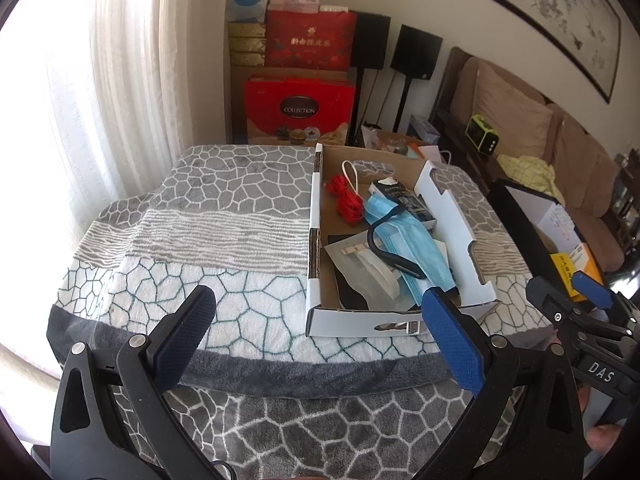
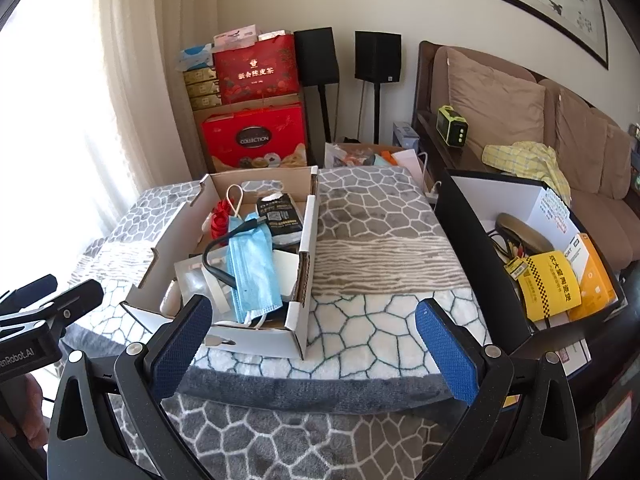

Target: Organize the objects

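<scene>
A white cardboard box (image 1: 316, 216) sits on a table covered with a grey and white patterned blanket (image 1: 200, 216). In it lie a blue face mask (image 1: 416, 244), a red cord bundle (image 1: 346, 200), a dark packet (image 1: 404, 200), a black cable (image 1: 384, 248) and a clear bag (image 1: 368, 268). The box (image 2: 304, 256), mask (image 2: 252, 264) and packet (image 2: 282, 216) also show in the right wrist view. My left gripper (image 1: 320, 320) is open and empty, near the table's front edge, its right finger by the box's front corner. My right gripper (image 2: 316, 328) is open and empty, in front of the box.
A black bin (image 2: 472, 248) holding yellow and orange packages (image 2: 552, 284) stands right of the table. Red gift boxes (image 2: 256, 140) and speakers (image 2: 378, 56) stand behind it. A brown sofa (image 2: 520, 120) runs along the right wall; curtains hang at the left.
</scene>
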`<act>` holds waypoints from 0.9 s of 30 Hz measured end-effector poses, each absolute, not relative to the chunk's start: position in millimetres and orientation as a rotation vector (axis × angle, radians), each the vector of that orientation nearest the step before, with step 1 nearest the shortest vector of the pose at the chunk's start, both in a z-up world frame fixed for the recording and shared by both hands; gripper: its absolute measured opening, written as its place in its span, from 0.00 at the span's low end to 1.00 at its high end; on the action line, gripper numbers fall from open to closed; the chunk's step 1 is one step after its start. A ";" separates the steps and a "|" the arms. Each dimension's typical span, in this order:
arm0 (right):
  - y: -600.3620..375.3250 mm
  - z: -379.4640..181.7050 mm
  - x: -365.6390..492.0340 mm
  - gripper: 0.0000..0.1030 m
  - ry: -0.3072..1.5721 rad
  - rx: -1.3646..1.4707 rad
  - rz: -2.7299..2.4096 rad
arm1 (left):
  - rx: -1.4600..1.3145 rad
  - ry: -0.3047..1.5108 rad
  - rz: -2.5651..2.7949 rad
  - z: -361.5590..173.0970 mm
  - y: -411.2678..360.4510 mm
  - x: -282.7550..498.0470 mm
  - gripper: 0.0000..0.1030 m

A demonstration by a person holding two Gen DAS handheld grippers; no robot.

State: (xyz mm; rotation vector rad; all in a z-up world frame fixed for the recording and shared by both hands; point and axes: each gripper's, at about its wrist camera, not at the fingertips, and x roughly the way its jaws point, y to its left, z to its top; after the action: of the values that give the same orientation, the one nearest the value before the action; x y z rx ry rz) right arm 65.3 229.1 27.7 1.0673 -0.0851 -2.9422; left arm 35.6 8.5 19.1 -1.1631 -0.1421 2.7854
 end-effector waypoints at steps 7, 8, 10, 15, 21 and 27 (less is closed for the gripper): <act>229.7 27.7 64.2 0.99 -0.088 1.067 -2.940 | -1.168 -0.106 2.801 18.2 9.7 35.6 1.00; 229.9 27.6 64.2 0.99 -0.087 1.068 -2.940 | -1.169 -0.102 2.802 18.1 10.0 35.4 1.00; 229.9 27.7 64.3 0.99 -0.085 1.068 -2.940 | -1.171 -0.101 2.798 17.7 10.3 35.4 1.00; 229.7 27.8 64.3 0.99 -0.086 1.067 -2.940 | -1.169 -0.103 2.796 18.2 10.5 35.3 1.00; 229.8 28.1 64.0 0.99 -0.087 1.070 -2.940 | -1.169 -0.100 2.799 18.5 10.1 34.7 1.00; 230.0 28.1 63.7 0.99 -0.082 1.073 -2.940 | -1.178 -0.086 2.801 17.6 10.9 33.8 1.00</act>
State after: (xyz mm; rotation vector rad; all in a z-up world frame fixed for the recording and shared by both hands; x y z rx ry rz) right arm 63.7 230.0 28.1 1.0728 -0.0821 -2.9398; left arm 33.8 10.9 17.6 -1.1779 -0.0856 2.8007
